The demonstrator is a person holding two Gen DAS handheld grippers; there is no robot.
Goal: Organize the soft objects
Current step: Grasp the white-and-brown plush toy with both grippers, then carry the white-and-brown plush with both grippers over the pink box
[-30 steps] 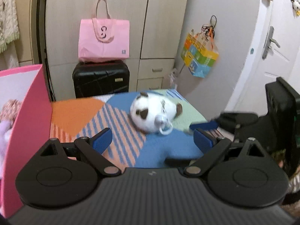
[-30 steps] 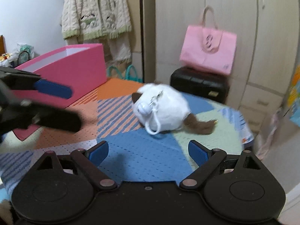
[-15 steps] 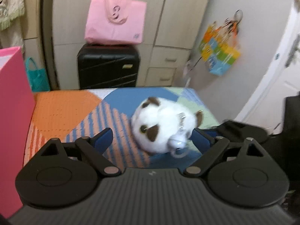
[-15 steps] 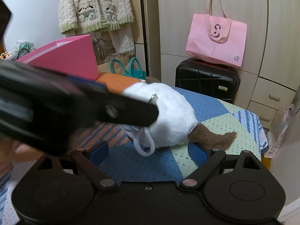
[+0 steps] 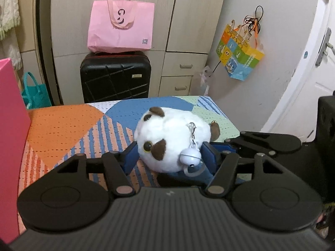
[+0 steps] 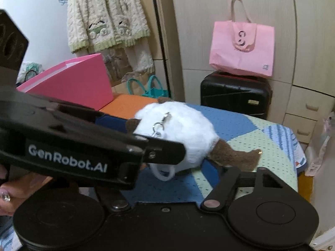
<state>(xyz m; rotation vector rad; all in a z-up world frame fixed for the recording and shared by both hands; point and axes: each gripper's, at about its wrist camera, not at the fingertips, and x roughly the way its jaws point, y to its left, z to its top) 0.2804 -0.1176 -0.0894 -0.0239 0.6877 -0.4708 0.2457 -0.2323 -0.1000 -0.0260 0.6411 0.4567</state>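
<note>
both grippers are closed in around one white plush toy [image 5: 171, 138] on the patterned mat [image 5: 62, 125]: left gripper [image 5: 169, 153] pads are pressed against it; right gripper [image 6: 188, 163] contact cannot be told.

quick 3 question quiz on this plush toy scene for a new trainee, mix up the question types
1. True or false: the pink tote bag sits on top of the black suitcase.
2. What dangles from the plush toy? A) a white ball charm B) a red ribbon C) a door key
3. Short answer: in the left wrist view, which gripper has the plush toy between its fingers?

Key
1. True
2. A
3. The left gripper
</note>
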